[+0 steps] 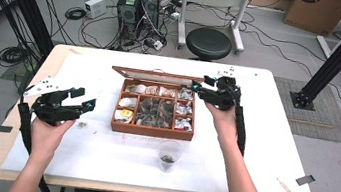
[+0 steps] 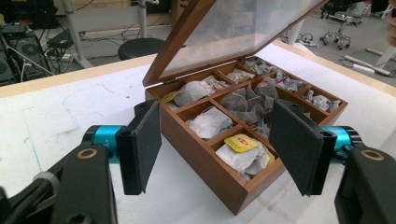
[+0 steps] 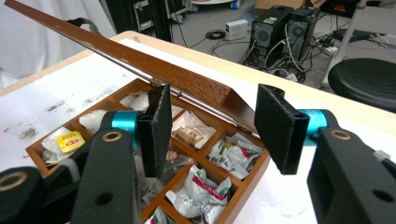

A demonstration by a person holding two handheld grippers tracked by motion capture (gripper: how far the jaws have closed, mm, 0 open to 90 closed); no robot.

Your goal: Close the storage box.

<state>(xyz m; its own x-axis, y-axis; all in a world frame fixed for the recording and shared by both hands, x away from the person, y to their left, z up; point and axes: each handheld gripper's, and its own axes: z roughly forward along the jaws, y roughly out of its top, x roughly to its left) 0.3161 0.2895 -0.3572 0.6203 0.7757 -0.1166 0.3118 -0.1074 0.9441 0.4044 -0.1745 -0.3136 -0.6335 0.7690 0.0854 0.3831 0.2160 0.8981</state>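
A wooden tea box [image 1: 151, 129] stands mid-table, its compartments holding tea bags and wrapped packets. Its glass-paned lid [image 1: 157, 76] is raised at the back. My left gripper [image 1: 84, 99] hovers open to the left of the box, apart from it. In the left gripper view the box [image 2: 201, 163] lies ahead between the open jaws of the left gripper [image 2: 219, 149], and a tea bag with a yellow tag [image 2: 240, 142] is nearest. My right gripper [image 1: 196, 89] is open at the lid's right end. In the right gripper view the lid [image 3: 140, 63] has its corner in the gap of the right gripper [image 3: 217, 126].
A clear plastic cup [image 1: 168, 155] with dark bits in its bottom stands in front of the box. White paper [image 1: 100, 152] covers the table. Loose crumbs [image 1: 82, 124] lie near my left hand. A wooden stick [image 1: 288, 190] rests at the front right. A black stool [image 1: 208, 43] stands behind the table.
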